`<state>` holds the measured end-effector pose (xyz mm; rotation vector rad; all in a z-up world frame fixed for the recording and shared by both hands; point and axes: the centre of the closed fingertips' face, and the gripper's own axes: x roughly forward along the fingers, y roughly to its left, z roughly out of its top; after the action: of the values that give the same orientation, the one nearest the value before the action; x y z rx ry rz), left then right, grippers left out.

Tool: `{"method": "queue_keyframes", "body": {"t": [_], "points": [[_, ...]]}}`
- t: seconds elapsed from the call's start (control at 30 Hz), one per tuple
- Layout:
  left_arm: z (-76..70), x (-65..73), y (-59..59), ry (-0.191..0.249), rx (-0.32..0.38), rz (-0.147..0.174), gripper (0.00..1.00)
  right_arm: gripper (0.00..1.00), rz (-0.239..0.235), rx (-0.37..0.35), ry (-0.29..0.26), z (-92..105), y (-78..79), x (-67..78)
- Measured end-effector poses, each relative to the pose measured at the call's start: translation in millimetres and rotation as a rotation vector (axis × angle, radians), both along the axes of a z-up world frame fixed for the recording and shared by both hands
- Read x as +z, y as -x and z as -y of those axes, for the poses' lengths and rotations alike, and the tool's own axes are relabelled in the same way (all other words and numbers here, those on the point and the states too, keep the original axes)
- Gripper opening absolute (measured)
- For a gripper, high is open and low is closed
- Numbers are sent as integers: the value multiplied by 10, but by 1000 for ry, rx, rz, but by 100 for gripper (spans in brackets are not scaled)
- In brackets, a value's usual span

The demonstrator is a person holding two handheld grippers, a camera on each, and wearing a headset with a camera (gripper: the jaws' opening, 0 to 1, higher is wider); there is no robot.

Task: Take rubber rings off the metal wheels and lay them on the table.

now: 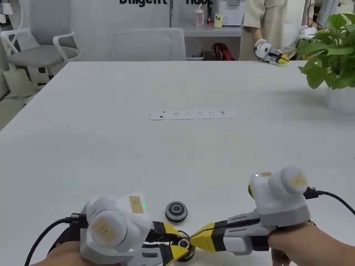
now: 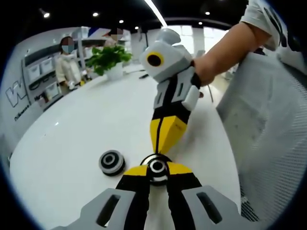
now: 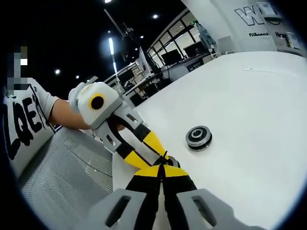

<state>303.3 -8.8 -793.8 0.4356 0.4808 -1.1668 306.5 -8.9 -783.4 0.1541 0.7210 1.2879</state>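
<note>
We see the left claw (image 2: 157,170) clamped around a metal wheel (image 2: 157,164) low on the white counter (image 1: 166,160), at six o'clock in the head view. The right claw (image 3: 163,168) comes in from three o'clock, its jaws pressed narrow and its tips touching the wheel's rim. We cannot tell whether they pinch the rubber ring. A second wheel (image 1: 176,210) lies flat just beyond, at about eleven o'clock from the held one, apart from both claws. A power strip (image 1: 191,114) lies farther off at twelve o'clock.
</note>
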Motion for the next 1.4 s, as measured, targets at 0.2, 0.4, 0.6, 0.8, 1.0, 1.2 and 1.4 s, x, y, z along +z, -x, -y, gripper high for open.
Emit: {"method": "queue_keyframes", "body": {"t": [0.2,0.4,0.6,0.8,1.0,1.2,1.4], "points": [[0,19,5,5,-17,6,17,0,1,2,-2,-4,-2,4],[17,40,76,23,-40,-29,23,0,0,5,-8,-14,2,10],[18,87,143,23,-62,-26,31,0,0,-4,-19,0,-19,37],[-14,184,196,47,-62,-31,35,0,-1,-16,-34,7,-43,75],[-70,292,245,74,-59,-19,38,0,0,-22,-44,6,-54,109],[-144,411,278,108,-45,-16,44,0,-3,-22,-58,-11,-53,156],[-249,537,265,150,-15,-9,50,0,-4,-12,-66,-35,-41,194]]}}
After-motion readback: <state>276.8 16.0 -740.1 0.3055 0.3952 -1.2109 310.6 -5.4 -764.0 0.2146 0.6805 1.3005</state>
